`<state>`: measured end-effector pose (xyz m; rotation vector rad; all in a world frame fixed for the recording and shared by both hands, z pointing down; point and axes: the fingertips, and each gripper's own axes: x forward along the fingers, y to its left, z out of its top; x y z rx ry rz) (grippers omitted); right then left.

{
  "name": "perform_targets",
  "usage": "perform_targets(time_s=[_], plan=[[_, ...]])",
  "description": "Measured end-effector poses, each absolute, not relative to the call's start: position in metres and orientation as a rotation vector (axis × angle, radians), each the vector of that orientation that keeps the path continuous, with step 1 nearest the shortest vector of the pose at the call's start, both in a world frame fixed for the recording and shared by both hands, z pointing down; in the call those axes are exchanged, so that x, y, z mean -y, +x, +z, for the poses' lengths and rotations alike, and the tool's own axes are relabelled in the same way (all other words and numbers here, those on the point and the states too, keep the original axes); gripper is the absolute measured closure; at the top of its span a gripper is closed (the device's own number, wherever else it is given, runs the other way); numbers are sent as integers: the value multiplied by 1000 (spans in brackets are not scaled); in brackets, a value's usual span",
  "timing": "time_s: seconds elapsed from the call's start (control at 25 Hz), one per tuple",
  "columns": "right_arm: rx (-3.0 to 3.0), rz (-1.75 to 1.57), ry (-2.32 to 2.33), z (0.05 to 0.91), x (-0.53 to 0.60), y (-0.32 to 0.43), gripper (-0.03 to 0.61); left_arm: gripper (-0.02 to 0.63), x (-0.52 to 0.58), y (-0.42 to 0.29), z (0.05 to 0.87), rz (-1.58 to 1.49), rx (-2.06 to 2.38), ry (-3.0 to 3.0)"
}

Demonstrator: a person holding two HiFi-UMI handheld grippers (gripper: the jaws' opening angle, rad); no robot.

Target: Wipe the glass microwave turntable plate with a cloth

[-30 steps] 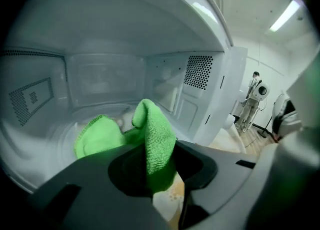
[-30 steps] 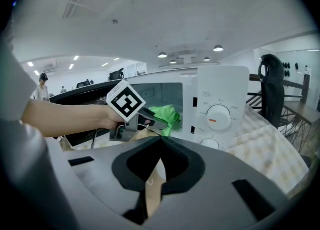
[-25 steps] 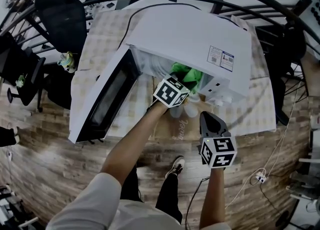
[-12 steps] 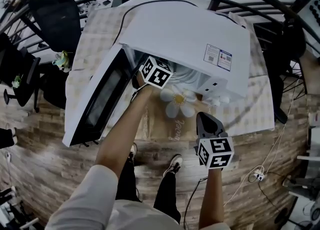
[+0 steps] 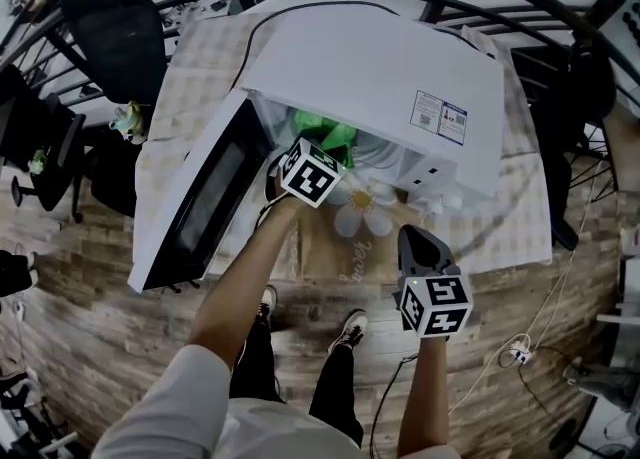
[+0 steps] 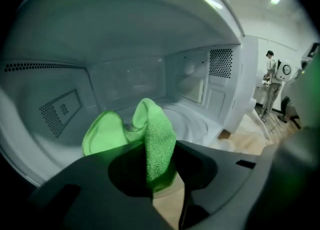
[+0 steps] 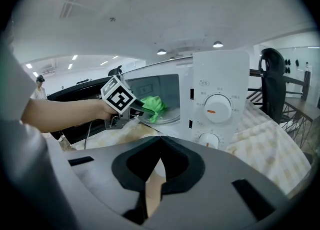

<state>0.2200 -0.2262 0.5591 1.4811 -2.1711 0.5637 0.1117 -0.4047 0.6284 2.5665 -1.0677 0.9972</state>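
Glass turntable plate (image 6: 197,119) lies on the microwave (image 5: 380,67) floor, just ahead of and below the left claw (image 6: 161,150). That claw is clamped on the green cloth (image 6: 107,134), inside the cavity. Right claw (image 7: 160,139) is closed and empty, well back over the desk (image 5: 520,222). Sticker (image 5: 442,117) on the microwave top: print unreadable.
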Motion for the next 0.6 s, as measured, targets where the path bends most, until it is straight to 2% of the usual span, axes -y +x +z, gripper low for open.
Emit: perform_targets(time_s=[0.44,0.6], plan=[[2175,563,1479,556,223,211,565,485,375,207,617,825,772,2628],[2177,557,1471,554,223,208,565,485,402,185,600,777,913,2648]])
